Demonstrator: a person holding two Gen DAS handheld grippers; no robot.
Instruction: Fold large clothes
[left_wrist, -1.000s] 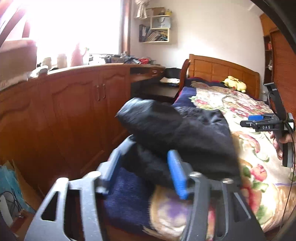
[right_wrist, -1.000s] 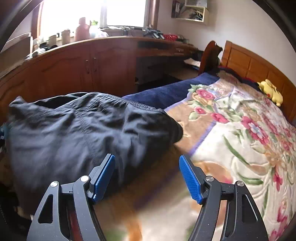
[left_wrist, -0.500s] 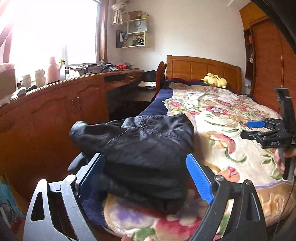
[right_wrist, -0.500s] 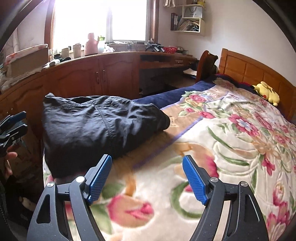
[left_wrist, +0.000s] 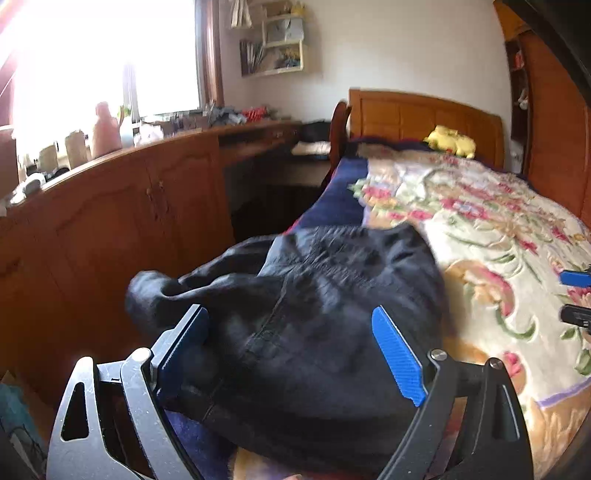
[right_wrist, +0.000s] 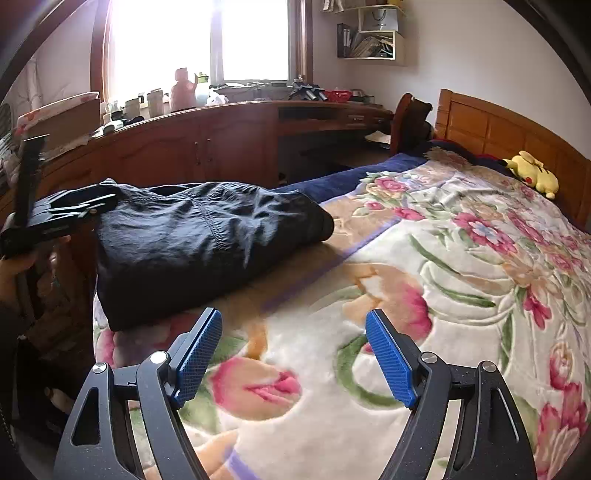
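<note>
Dark garment (right_wrist: 207, 236) folded in a bundle at bed's near-left corner, both claws spread & empty.

Garment's on the floral blanket (right_wrist: 461, 266) by the bed edge nearest the wooden cabinets (right_wrist: 177, 147). Looks like thin, crinkly woven fabric w/ a stitched seam: prob. light, limp, bit slippery, will sag & slide if lifted by one point. Best bet: pinch a seam or the thick folded edge, one claw per corner, keep layers together. Left claw (left_wrist: 291, 350) hangs wide open just over/around the bundle, pads either side, not pinching; contact w/ cloth can't be told, view is motion-blurred. Right claw (right_wrist: 293, 354) open over bare blanket, apart from garment. Hidden: underside layers, garment type (trousers? jacket?), far-left part drooping past bed edge. Right claw only a sliver at left view's edge.
</note>
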